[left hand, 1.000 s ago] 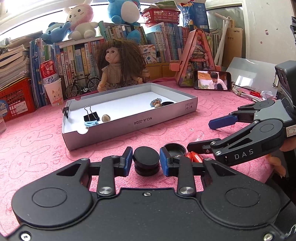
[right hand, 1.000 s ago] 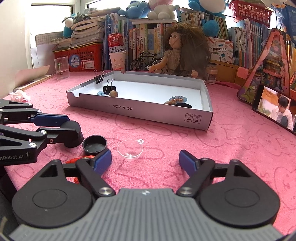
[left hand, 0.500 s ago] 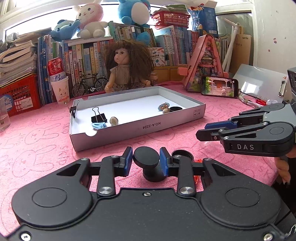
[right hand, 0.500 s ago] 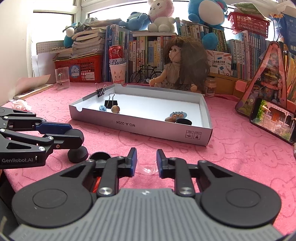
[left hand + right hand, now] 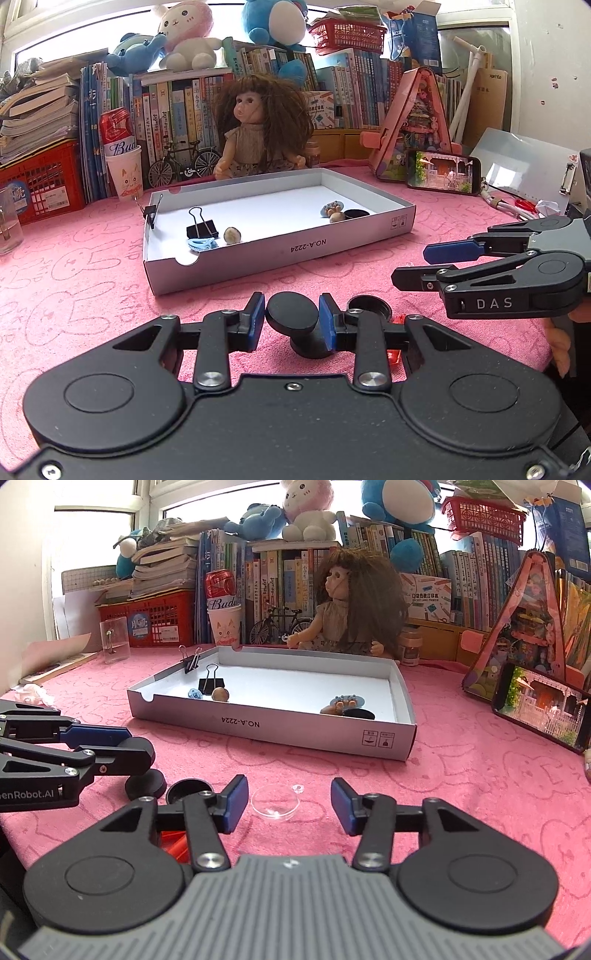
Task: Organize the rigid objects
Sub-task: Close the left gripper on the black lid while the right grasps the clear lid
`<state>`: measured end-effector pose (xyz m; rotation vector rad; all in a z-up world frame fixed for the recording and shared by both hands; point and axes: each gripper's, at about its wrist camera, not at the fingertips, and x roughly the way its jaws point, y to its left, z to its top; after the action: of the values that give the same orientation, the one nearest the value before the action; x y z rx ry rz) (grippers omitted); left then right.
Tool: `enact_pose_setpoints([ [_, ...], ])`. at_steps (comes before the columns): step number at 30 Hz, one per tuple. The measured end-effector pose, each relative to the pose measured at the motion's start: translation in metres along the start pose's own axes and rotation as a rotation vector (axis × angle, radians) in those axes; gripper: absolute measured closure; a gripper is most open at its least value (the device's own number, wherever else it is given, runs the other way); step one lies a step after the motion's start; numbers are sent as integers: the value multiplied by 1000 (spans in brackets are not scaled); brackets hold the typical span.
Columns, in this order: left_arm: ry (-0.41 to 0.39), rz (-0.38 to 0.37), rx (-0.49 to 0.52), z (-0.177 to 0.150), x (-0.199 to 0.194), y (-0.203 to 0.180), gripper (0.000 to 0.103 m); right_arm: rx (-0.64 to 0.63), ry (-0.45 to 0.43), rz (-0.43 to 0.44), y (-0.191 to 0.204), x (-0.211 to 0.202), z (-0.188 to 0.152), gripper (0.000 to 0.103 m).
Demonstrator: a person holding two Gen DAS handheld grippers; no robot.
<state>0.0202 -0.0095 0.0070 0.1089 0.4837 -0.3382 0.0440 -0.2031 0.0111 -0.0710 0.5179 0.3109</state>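
gripping black knob (image 5: 293, 312), clear dish (image 5: 275, 803) right-view only

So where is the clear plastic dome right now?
In the right wrist view the clear plastic dome lies on the pink cloth between the open fingers of the right gripper, in front of the white box.

My table wears a pink bunny-print cloth (image 5: 461, 786). Ahead of my grippers on it sits a shallow white cardboard tray (image 5: 280, 728); just before my right gripper lie a clear plastic dome (image 5: 275, 803) and a black cap (image 5: 188, 789). Far right stands a phone (image 5: 543, 706), far left a glass (image 5: 114, 639).
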Motion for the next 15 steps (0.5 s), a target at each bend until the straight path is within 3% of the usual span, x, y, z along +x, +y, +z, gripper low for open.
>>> enact_pose_setpoints([
  [4, 4, 3, -6, 0, 1, 1, 73, 8, 5, -5, 0, 2, -2, 38],
  [9, 5, 6, -14, 0, 1, 1, 73, 20, 15, -11, -1, 3, -2, 69],
  [15, 4, 6, -15, 0, 1, 2, 73, 19, 12, -3, 1, 1, -2, 69],
])
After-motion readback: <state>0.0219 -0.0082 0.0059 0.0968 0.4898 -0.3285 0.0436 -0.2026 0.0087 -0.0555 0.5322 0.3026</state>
